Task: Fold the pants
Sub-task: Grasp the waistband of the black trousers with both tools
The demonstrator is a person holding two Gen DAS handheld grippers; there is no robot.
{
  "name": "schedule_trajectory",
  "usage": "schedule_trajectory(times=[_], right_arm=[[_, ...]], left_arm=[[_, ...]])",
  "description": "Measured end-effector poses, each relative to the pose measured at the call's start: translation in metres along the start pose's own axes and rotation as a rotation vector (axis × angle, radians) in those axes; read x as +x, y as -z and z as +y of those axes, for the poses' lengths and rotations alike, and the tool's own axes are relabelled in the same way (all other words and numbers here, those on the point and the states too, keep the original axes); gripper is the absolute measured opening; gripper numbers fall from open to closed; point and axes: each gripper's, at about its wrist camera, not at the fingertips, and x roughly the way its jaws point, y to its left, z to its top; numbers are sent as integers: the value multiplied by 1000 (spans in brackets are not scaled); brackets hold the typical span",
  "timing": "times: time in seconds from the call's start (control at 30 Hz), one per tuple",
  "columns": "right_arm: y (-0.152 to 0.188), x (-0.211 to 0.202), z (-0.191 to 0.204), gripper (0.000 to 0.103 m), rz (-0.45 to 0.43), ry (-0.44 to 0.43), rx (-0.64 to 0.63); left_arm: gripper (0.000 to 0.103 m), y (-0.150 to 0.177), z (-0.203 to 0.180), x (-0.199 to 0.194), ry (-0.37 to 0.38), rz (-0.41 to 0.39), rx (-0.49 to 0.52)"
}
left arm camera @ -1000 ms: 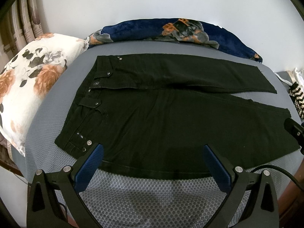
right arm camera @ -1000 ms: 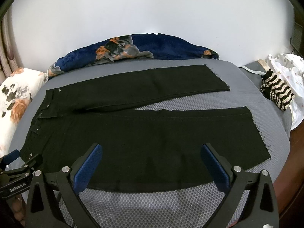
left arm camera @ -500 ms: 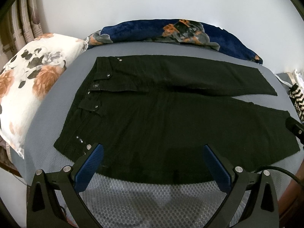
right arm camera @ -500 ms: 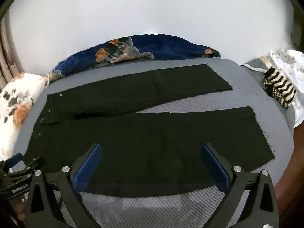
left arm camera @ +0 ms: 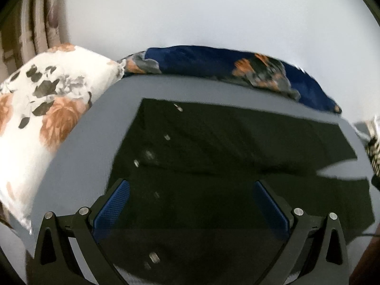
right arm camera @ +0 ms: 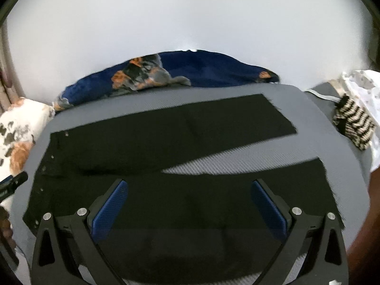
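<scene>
Black pants (left arm camera: 213, 156) (right arm camera: 166, 142) lie flat on a grey mesh surface (left arm camera: 99, 128) (right arm camera: 308, 128), waistband to the left, two legs running right with a narrow gap between them. My left gripper (left arm camera: 190, 190) hangs open over the waist end of the near leg, with metal buttons showing below it. My right gripper (right arm camera: 188, 190) is open above the middle of the near leg. Nothing sits between either pair of blue pads. Both views are blurred.
A floral white pillow (left arm camera: 40, 118) lies at the left. A navy floral blanket (left arm camera: 225, 66) (right arm camera: 190, 71) runs along the back by the white wall. A striped knit item (right arm camera: 353, 123) and white cloth sit at the right edge.
Both grippers have moved forward and lower over the pants, so the near leg now fills the space under the fingers. The pants have not moved.
</scene>
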Motion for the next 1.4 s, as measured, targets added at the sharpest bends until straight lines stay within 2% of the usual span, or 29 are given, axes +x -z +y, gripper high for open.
schedule_trajectory(times=[0.2, 0.3, 0.43, 0.53, 0.7, 0.87, 0.93, 1.03, 1.2, 1.4], right_arm=[[-36, 34, 10, 103, 27, -79, 22], [-53, 51, 18, 103, 34, -111, 37], [-74, 76, 34, 103, 64, -196, 45], [-85, 96, 49, 103, 95, -250, 46], [-95, 129, 75, 103, 139, -259, 19], [-102, 159, 95, 103, 184, -274, -7], [-106, 170, 103, 103, 193, -281, -16], [-112, 185, 113, 103, 205, -300, -30], [-121, 210, 134, 103, 228, -336, -93], [-130, 232, 145, 103, 242, -366, -202]], left_arm=[[99, -51, 68, 44, 92, 22, -131], [90, -69, 93, 68, 164, 40, -189], [78, -89, 121, 114, 277, 112, -286], [70, -98, 135, 149, 343, 169, -334], [68, -103, 155, 199, 396, 251, -414], [53, -105, 161, 221, 520, 289, -443], [41, -109, 159, 228, 582, 304, -440], [36, -116, 157, 234, 621, 310, -424], [36, -126, 151, 250, 629, 324, -390], [36, -129, 144, 269, 623, 319, -441]])
